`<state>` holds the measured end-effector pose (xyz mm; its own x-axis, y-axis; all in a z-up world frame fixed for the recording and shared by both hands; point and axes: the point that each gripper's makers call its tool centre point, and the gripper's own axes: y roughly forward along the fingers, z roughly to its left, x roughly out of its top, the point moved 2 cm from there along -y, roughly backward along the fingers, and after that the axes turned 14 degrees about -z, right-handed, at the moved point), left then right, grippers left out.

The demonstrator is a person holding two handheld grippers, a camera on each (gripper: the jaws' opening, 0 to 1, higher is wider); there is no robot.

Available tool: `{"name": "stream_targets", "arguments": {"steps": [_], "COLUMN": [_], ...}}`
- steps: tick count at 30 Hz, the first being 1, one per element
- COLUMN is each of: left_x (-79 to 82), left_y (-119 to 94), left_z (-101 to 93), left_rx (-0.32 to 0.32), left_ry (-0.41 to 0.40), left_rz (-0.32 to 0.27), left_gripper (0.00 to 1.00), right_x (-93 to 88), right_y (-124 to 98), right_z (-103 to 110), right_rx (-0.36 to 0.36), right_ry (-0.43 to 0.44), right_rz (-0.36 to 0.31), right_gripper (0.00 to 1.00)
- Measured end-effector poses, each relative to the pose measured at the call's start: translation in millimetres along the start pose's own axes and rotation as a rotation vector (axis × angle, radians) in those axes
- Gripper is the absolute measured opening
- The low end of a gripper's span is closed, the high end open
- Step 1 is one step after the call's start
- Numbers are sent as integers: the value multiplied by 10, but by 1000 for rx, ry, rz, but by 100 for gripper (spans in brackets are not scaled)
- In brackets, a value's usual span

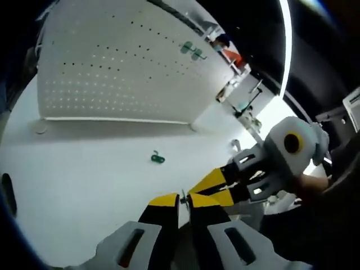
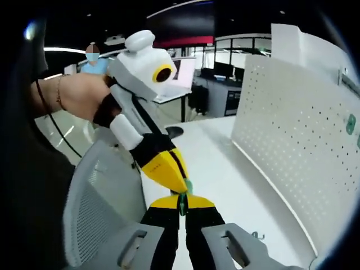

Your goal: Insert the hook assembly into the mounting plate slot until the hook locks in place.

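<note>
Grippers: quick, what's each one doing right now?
Left gripper: fingers shut on a small metal hook part.
Right gripper: fingers shut on a green hook piece, meeting the left gripper's tips.

A white table (image 1: 84, 185) carries 1 small green hook (image 1: 157, 158), seemingly centred, with the pegboard (image 1: 124, 67) at 12 o'clock.

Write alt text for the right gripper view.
The right gripper and the left gripper, held by a hand, pinch a small green hook between their yellow-tipped fingers. To the right, a white perforated panel stands on the white table.
</note>
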<state>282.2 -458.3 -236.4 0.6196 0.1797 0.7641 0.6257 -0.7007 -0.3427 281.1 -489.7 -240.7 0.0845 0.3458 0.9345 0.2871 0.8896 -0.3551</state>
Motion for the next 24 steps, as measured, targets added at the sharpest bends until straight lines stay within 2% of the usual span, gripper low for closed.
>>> {"name": "stream_targets", "arguments": {"steps": [9, 13, 18, 22, 24], "left_x": [62, 39, 22, 60, 127], "left_y": [4, 32, 54, 80, 89], "left_z": [-122, -161, -228, -285, -313], "left_rx": [-62, -85, -112, -121, -131], "left_ry": [169, 170, 241, 301, 358], "left_rz": [-20, -9, -12, -37, -75], "left_gripper": [20, 30, 39, 55, 56], "right_x": [11, 6, -6, 4, 25], "right_y": [-83, -108, -147, -170, -184], "right_z": [-137, -200, -274, -339, -368], "right_rx": [-38, -68, -107, -140, -149], "right_ry": [134, 191, 260, 358, 376], "right_rz": [-35, -50, -64, -93, -108], "right_gripper": [0, 0, 0, 0, 0]}}
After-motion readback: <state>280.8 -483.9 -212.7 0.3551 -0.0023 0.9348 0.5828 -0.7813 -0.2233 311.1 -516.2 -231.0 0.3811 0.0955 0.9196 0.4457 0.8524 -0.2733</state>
